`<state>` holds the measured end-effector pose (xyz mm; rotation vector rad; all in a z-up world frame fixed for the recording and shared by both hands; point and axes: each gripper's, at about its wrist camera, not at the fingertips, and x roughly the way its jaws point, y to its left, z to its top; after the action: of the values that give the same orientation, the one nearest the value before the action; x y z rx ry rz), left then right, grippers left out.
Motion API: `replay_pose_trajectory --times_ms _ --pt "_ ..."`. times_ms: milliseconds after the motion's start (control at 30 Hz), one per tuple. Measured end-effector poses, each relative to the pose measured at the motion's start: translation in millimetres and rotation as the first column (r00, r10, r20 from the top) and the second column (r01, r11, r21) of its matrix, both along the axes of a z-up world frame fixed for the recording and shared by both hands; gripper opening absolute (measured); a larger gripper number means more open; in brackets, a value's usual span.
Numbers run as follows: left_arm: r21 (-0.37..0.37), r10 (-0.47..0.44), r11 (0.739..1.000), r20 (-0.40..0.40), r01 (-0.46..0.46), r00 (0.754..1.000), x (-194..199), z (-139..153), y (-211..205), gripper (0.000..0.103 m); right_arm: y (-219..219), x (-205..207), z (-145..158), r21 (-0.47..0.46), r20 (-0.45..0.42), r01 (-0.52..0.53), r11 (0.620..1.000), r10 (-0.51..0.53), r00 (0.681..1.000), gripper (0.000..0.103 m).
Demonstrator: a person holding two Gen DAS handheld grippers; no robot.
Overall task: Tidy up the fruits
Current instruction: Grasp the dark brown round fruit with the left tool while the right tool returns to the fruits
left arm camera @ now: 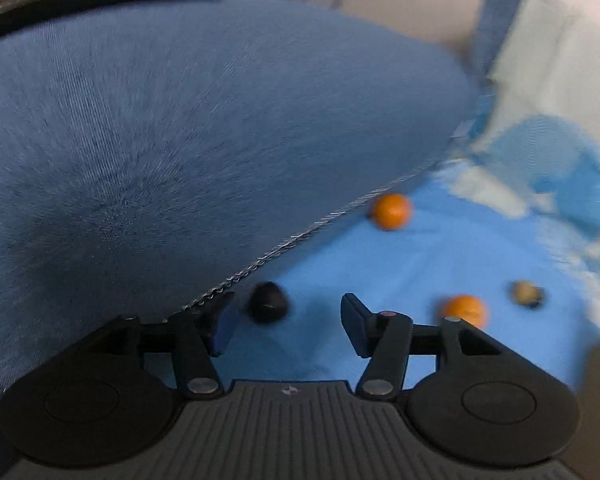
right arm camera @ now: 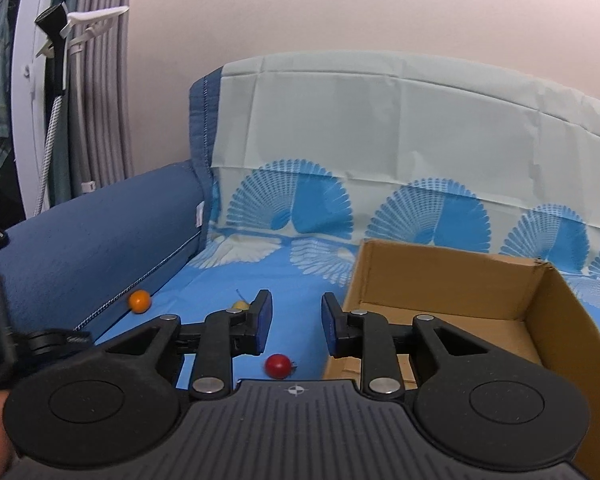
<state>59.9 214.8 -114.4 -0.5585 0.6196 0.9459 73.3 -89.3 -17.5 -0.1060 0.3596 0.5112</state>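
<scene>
Left wrist view motion-blurred; right wrist view sharp; even indoor light; fisheye-bent edges.

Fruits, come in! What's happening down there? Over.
Left gripper open, empty. Right gripper open, empty. Oranges, red fruit loose on sheet; box beside. Nothing blocking.

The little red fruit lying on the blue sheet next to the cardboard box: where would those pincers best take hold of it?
Across its round middle, coming down from above. The red fruit is small, smooth and ball-shaped and lies loose on the blue sheet, so a low or off-centre pinch would probably roll it away. The right gripper, open and empty, is just above it; the cardboard box crowds one side.
</scene>
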Motion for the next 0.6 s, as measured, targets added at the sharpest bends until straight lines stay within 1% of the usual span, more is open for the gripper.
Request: replay_pose_trajectory --times_ms 33,67,100,133,167,200,300,367,433,467,500,533,600 --pt "-0.018 0.026 0.999 -0.02 -0.026 0.999 2 -6 6 0.061 2 0 0 -0.005 0.003 -0.005 1.0 0.005 1.0 0.033" --pt "-0.034 0.044 0.998 -0.036 -0.046 0.998 3 -11 12 0.056 5 -1 -1 -0.012 0.01 -0.011 1.0 0.011 1.0 0.033" --pt "-0.028 0.058 0.998 -0.05 -0.06 0.997 4 -13 14 0.046 7 -1 -2 -0.021 0.015 -0.019 1.0 0.02 1.0 0.033" --pt "-0.019 0.067 0.997 -0.057 -0.068 0.996 4 -13 14 0.044 8 -2 -3 -0.032 0.019 -0.029 0.999 0.029 0.999 0.033" --pt "-0.016 0.071 0.997 -0.055 -0.072 0.996 3 -13 14 0.034 11 -2 -4 -0.044 0.022 -0.038 0.998 0.039 0.999 0.033" --pt "-0.008 0.071 0.997 -0.056 -0.071 0.996 1 -12 14 0.03 13 -2 -5 -0.051 0.023 -0.045 0.998 0.047 0.999 0.033" --pt "-0.005 0.056 0.998 -0.053 -0.056 0.997 -6 -7 12 0.029 18 -2 -7 -0.063 0.02 -0.063 0.996 0.065 0.998 0.033" --pt "-0.019 0.025 0.999 -0.047 -0.026 0.999 -8 1 9 0.029 21 -3 -8 -0.068 0.02 -0.074 0.995 0.076 0.997 0.033" --pt "-0.018 -0.042 0.999 -0.022 0.042 0.999 -9 16 6 0.029 27 -6 -9 -0.077 0.026 -0.09 0.993 0.092 0.995 0.033" --pt "-0.021 -0.093 0.995 -0.006 0.093 0.996 -7 24 5 0.029 30 -8 -10 -0.083 0.029 -0.1 0.992 0.103 0.994 0.033" --pt "-0.034 -0.16 0.986 0.008 0.161 0.987 1 31 5 0.029 33 -9 -11 -0.089 0.03 -0.109 0.99 0.112 0.993 0.033" --pt "-0.046 -0.234 0.971 0.02 0.234 0.972 3 39 5 0.029 38 -12 -13 -0.1 0.031 -0.119 0.988 0.122 0.992 0.033" --pt "-0.042 -0.388 0.921 0.021 0.388 0.921 8 53 5 0.029 47 -15 -17 -0.128 0.03 -0.126 0.984 0.131 0.991 0.033"
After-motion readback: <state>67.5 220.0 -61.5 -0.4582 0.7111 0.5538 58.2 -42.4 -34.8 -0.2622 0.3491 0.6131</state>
